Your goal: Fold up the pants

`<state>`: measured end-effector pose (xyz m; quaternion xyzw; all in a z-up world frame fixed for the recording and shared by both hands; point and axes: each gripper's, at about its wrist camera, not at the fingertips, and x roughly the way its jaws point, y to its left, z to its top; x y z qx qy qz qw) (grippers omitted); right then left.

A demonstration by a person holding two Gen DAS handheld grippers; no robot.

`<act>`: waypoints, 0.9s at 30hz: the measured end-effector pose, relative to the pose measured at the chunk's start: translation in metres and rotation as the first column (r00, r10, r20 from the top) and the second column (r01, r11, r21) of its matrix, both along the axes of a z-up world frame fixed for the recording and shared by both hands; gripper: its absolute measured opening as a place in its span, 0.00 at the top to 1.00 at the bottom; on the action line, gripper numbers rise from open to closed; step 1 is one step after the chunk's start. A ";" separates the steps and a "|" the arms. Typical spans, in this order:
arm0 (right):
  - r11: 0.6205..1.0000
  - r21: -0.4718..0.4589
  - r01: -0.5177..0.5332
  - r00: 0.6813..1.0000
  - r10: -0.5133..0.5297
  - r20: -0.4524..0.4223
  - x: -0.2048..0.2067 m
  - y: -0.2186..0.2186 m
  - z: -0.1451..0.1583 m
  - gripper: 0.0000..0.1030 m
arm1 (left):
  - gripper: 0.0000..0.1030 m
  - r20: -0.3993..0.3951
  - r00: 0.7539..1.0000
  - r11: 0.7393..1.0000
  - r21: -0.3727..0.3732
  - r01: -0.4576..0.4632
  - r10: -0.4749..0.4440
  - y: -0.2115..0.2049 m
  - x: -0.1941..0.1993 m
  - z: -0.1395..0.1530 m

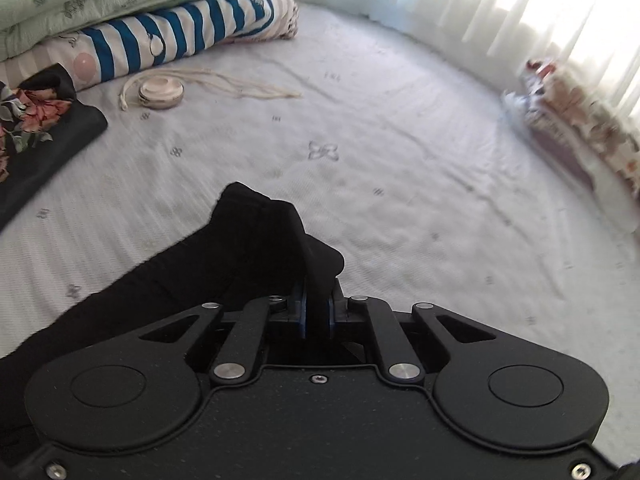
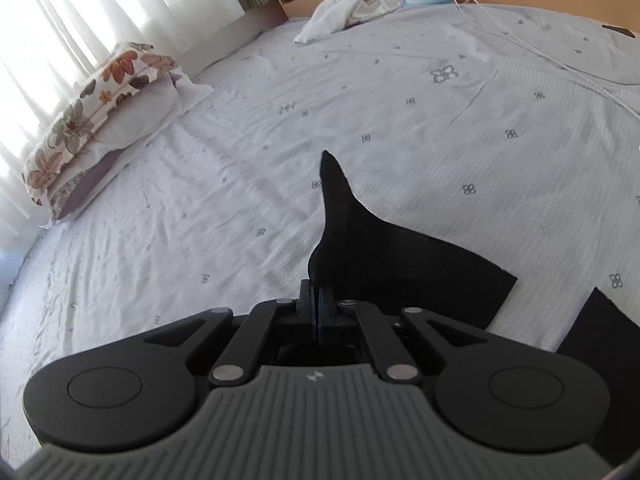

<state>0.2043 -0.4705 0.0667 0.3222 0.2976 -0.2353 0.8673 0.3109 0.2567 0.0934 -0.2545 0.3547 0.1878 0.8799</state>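
While my left gripper (image 1: 316,312) pinches a bunched edge of the black pants (image 1: 208,264), my right gripper (image 2: 319,308) clamps another corner. From the left the cloth trails back and leftward; from the right it spreads rightward across the bed sheet (image 2: 240,140) ahead.

Daylight came through sheer curtains (image 1: 520,4), which were blown out to near white at the top right of the left wrist view and the top left of the right wrist view. The bedsheet (image 2: 400,128) was evenly lit, with soft, faint shadows. The left view was smeared by motion blur, worst at the pillow (image 1: 580,128). Both pictures bent strongly toward dark corners.
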 end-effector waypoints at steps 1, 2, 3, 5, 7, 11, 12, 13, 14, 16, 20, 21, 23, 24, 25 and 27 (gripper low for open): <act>1.000 -0.003 -0.003 1.000 0.003 0.026 -0.009 0.000 0.007 0.97 | 0.91 0.021 1.000 1.000 -0.004 0.012 -0.012 0.004 -0.013 0.010; 1.000 -0.003 -0.004 0.999 0.004 0.046 -0.018 -0.001 0.012 0.97 | 0.91 0.044 0.999 1.000 -0.010 0.018 -0.018 0.007 -0.028 0.018; 1.000 0.000 -0.005 0.998 0.005 0.066 -0.029 -0.002 0.017 0.97 | 0.91 0.066 0.998 0.999 -0.021 0.024 -0.023 0.011 -0.043 0.025; 1.000 0.003 -0.010 0.995 0.010 0.099 -0.054 -0.002 0.024 0.97 | 0.91 0.097 0.995 0.998 -0.051 0.036 -0.031 0.021 -0.074 0.034; 1.000 0.006 -0.017 0.992 0.016 0.126 -0.083 -0.002 0.028 0.97 | 0.91 0.108 0.994 0.997 -0.067 0.041 -0.034 0.029 -0.105 0.036; 1.000 0.002 -0.022 0.989 0.022 0.144 -0.148 0.004 0.024 0.97 | 0.96 0.103 0.994 0.999 -0.037 0.031 -0.027 0.035 -0.159 0.024; 1.000 0.001 -0.020 0.990 0.020 0.138 -0.164 0.007 0.020 0.97 | 0.97 0.093 0.995 0.999 -0.026 0.025 -0.023 0.037 -0.169 0.018; 1.000 0.003 -0.013 0.991 0.012 0.131 -0.179 0.008 0.015 0.97 | 0.97 0.079 0.997 1.000 -0.019 0.017 -0.015 0.038 -0.179 0.010; 1.000 0.009 -0.001 0.993 0.000 0.122 -0.194 0.009 0.008 0.97 | 0.97 0.063 0.998 1.000 -0.023 0.011 -0.009 0.039 -0.186 0.003; 0.999 0.036 0.008 0.993 -0.012 0.114 -0.220 0.007 -0.005 0.97 | 0.97 0.021 1.000 1.000 -0.026 0.005 -0.005 0.039 -0.197 -0.012; 0.994 0.081 0.067 0.993 -0.074 0.091 -0.254 0.002 -0.030 0.97 | 0.97 -0.005 1.000 1.000 -0.012 -0.002 0.002 0.033 -0.210 -0.028; 0.992 0.097 0.077 0.993 -0.085 0.084 -0.260 0.000 -0.035 0.97 | 0.97 -0.002 1.000 1.000 -0.012 -0.006 0.006 0.033 -0.213 -0.029; 0.991 0.103 0.089 0.992 -0.097 0.075 -0.267 -0.001 -0.041 0.97 | 0.97 0.008 1.000 1.000 -0.004 -0.014 0.014 0.031 -0.219 -0.027; 0.991 0.099 0.088 0.993 -0.096 0.074 -0.271 0.001 -0.042 0.97 | 0.97 0.014 1.000 1.000 0.002 -0.017 0.017 0.031 -0.222 -0.025; 0.992 0.090 0.086 0.993 -0.092 0.074 -0.275 0.004 -0.041 0.97 | 0.97 0.020 1.000 1.000 0.010 -0.018 0.018 0.030 -0.227 -0.023; 0.996 0.053 0.075 0.994 -0.079 0.077 -0.284 0.013 -0.037 0.97 | 0.97 0.027 0.999 0.999 0.029 -0.021 0.020 0.029 -0.235 -0.019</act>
